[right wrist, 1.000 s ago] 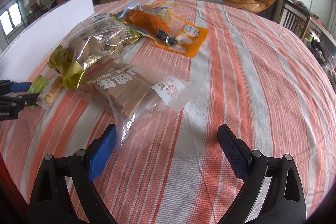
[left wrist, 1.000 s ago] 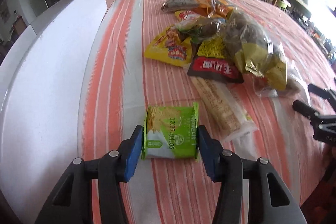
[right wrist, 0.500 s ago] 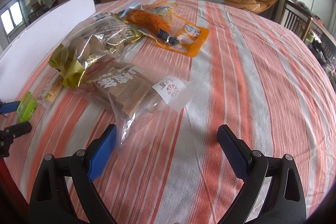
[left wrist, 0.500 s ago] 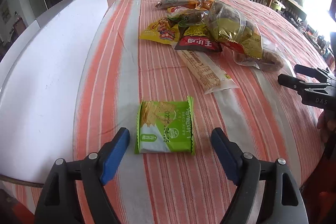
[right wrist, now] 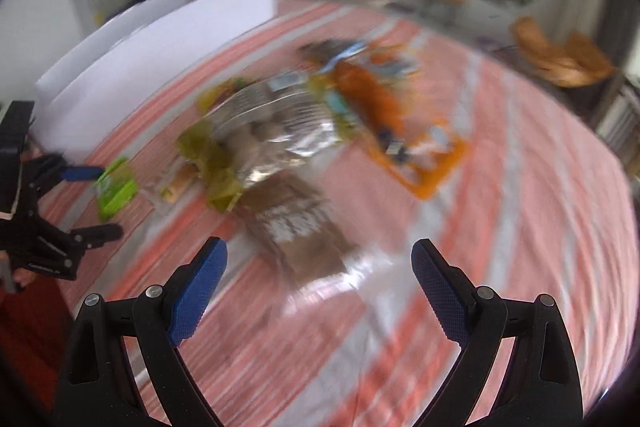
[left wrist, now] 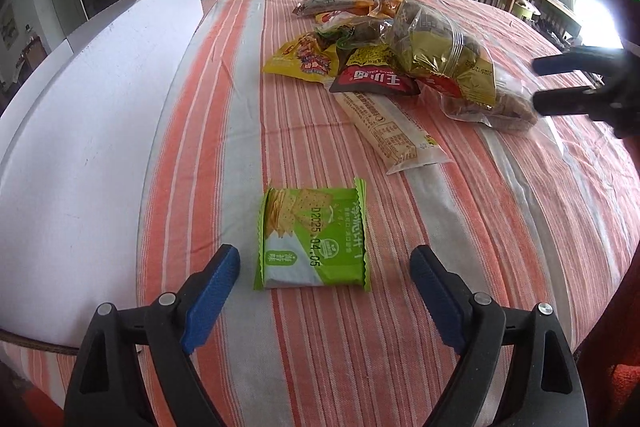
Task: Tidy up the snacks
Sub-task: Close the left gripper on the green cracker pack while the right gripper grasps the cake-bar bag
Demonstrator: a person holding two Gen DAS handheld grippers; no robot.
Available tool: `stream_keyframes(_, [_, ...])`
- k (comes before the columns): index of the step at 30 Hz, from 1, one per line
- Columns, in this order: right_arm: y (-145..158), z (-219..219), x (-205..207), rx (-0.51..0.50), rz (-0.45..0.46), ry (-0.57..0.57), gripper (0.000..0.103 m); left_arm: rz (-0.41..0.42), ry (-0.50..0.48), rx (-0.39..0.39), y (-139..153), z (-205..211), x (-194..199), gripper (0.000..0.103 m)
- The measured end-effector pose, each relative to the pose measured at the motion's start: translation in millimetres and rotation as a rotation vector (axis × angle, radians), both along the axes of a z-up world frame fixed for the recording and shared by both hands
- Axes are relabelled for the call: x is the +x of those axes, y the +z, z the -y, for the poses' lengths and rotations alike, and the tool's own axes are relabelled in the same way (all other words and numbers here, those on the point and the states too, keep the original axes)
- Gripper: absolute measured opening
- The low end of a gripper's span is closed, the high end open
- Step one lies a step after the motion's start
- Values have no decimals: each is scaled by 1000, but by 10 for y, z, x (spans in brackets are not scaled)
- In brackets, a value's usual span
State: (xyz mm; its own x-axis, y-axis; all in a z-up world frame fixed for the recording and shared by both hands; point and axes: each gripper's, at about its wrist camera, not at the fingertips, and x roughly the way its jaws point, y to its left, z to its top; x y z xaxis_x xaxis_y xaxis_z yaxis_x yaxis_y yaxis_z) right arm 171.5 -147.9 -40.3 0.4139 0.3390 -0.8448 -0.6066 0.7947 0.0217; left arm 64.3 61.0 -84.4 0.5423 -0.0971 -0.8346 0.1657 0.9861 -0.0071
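1. While the left gripper (left wrist: 324, 291) hangs low over the striped tablecloth (left wrist: 500, 235), its blue pads stand wide apart, the jaws having just been opening; the green cracker packet (left wrist: 312, 237) lies flat between them, touched by neither.
2. To the left of the packet, a white board (left wrist: 88, 115) lies along the table, its long edge running close beside the packet's lane of cloth.
3. Bare striped cloth stretches ahead of the packet up to the long clear-wrapped biscuit sleeve (left wrist: 392, 131), which lies slanted and apart from it.
4. Beyond that sleeve sits the snack pile (left wrist: 400, 55): a yellow bag, a red-and-black pouch and a clear bag of gold-wrapped pieces, overlapping one another.
5. At the right edge of the left wrist view, the right gripper (left wrist: 560, 83) hovers beside the pile with its fingers parted and nothing between them.
6. Seen from the right wrist, which is blurred, the right gripper (right wrist: 320, 287) is spread wide above a clear bag of brown slabs (right wrist: 296, 227), and open cloth fills the right half.
7. The cracker packet is bright green with a printed date, a cracker picture and crimped ends, undamaged.
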Motion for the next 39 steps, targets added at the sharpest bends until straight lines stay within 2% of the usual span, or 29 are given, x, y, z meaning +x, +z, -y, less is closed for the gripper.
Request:
stream_keyframes(2, [-157, -120, 202, -45, -68, 80, 95, -1, 1, 0, -1, 2, -1, 87])
stream_keyframes(4, [-303, -248, 330, -133, -68, 129, 95, -2, 1, 1, -3, 7, -3, 87])
stream_keyframes(6, [-399, -324, 428, -165, -89, 141, 95, -1, 1, 1, -4, 8, -3, 87])
stream_keyframes(10, [-449, -286, 541, -74, -175, 72, 96, 0, -2, -2, -10, 12, 0, 87])
stream_keyframes(12, [-437, -249, 527, -45, -177, 37, 92, 2, -4, -3, -13, 11, -4, 87])
stream_keyframes(14, [-423, -228, 479, -37, -174, 28, 76, 3, -5, -3, -15, 12, -10, 88])
stream_keyframes(17, [-383, -172, 354, 6, -186, -10, 64, 3, -5, -3, -12, 12, -13, 88])
stream_keyframes(19, [-382, -108, 219, 41, -191, -48, 61, 3, -7, -2, -11, 10, -18, 88])
stream_keyframes(26, [-389, 204, -340, 64, -162, -182, 63, 3, -2, 0, -19, 21, -24, 89])
stream_keyframes(27, [-385, 225, -381, 56, -156, -195, 65, 3, -2, 0, -19, 21, -24, 90])
stream_keyframes(29, [-375, 236, -419, 34, -141, -206, 80, 0, -5, 0, -16, 19, -24, 90])
stream_keyframes(31, [-347, 226, -414, 16, -128, -192, 80, -21, -18, -9, -2, 0, -12, 90])
stream_keyframes(35, [-248, 253, -403, -7, -107, -185, 80, -61, -65, -209, 157, -230, -22, 90])
stream_keyframes(37, [-172, 272, -371, 0, -87, -183, 82, -41, -83, -228, 227, -270, -60, 90])
stream_keyframes(39, [-117, 267, -335, 12, -75, -179, 84, -19, -99, -181, 237, -226, -85, 90])
